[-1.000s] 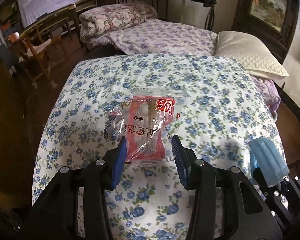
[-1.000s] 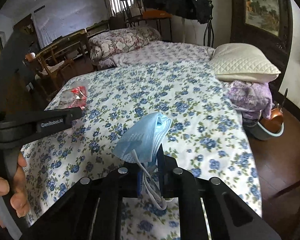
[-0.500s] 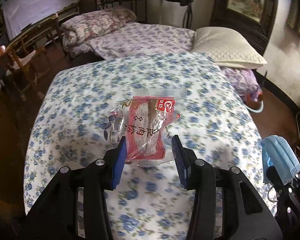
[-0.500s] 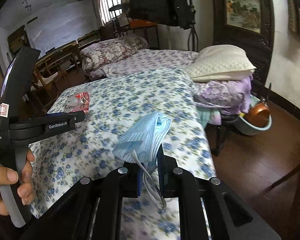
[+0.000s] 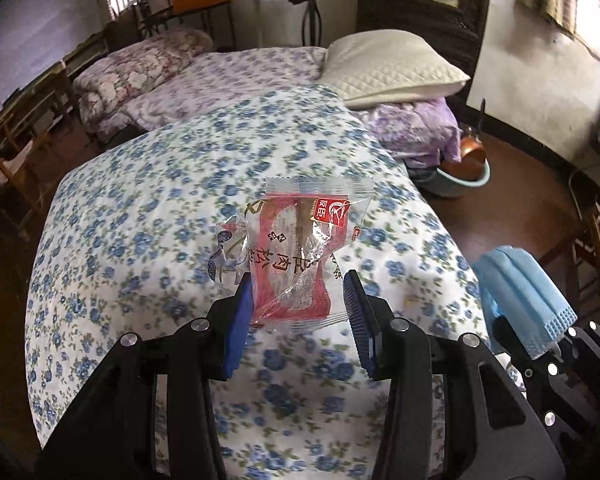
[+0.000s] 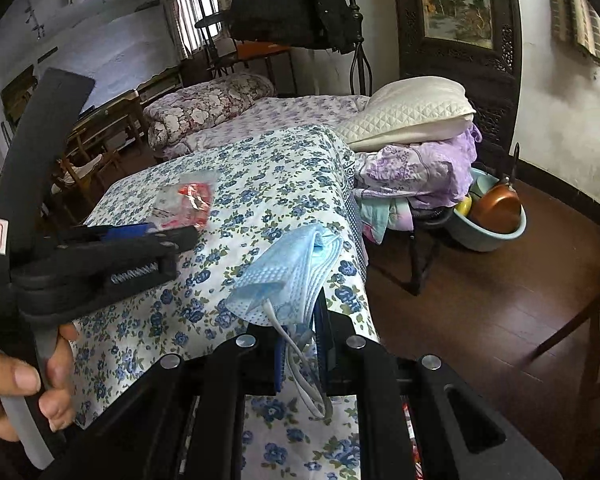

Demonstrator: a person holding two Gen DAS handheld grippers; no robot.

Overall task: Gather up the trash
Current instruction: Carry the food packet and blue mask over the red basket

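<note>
Left gripper (image 5: 296,312) is clamped on a crinkly red-and-clear plastic snack wrapper (image 5: 296,252) held up over the blue-flowered white bedspread (image 5: 148,208), while the right gripper (image 6: 300,344) pinches a folded light-blue face mask (image 6: 292,272) beside it.

Crinkled clear-and-red wrapper (image 5: 296,252) upright, pinched at its lower edge; folded blue mask (image 6: 296,276) clamped, ear loop dangling, both above the bed (image 5: 148,200)

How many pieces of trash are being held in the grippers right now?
2: a red snack wrapper between the left gripper fingers, a blue face mask clamped in the right gripper.
</note>
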